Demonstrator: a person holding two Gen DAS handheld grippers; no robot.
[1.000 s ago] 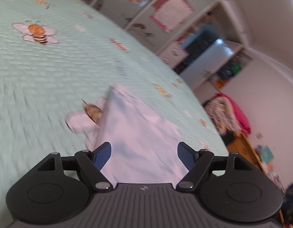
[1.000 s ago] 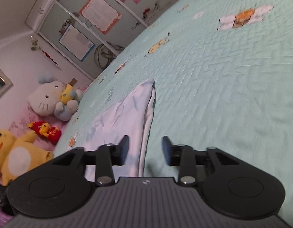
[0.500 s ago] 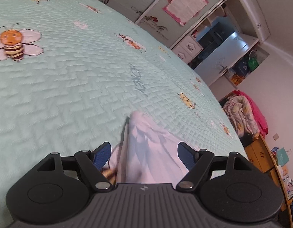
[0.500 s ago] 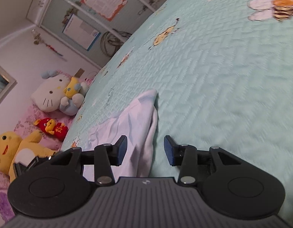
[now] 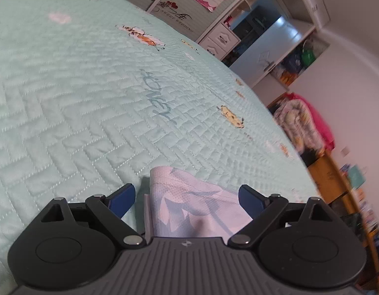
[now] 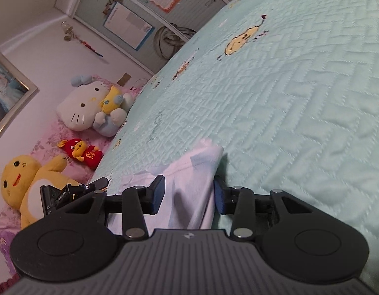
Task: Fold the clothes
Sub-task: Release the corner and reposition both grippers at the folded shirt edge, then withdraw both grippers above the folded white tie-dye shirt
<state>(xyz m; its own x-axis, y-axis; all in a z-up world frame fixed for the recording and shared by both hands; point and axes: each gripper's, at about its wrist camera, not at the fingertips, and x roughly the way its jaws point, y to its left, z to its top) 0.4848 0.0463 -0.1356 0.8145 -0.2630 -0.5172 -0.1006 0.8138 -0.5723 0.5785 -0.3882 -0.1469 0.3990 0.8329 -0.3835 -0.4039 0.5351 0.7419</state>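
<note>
Bed (image 5: 96, 113), quilted mint cover, carries everything. Pale garment (image 5: 189, 206) lies limp on it, thin mesh knit: judged light, soft, prone to slip. Left gripper (image 5: 187, 196): jaws wide apart, corner of cloth between, untouched. Right gripper (image 6: 188, 196): jaws closing, a folded edge between them, pads apparently not yet pressing. Best hold: the doubled edge.
</note>
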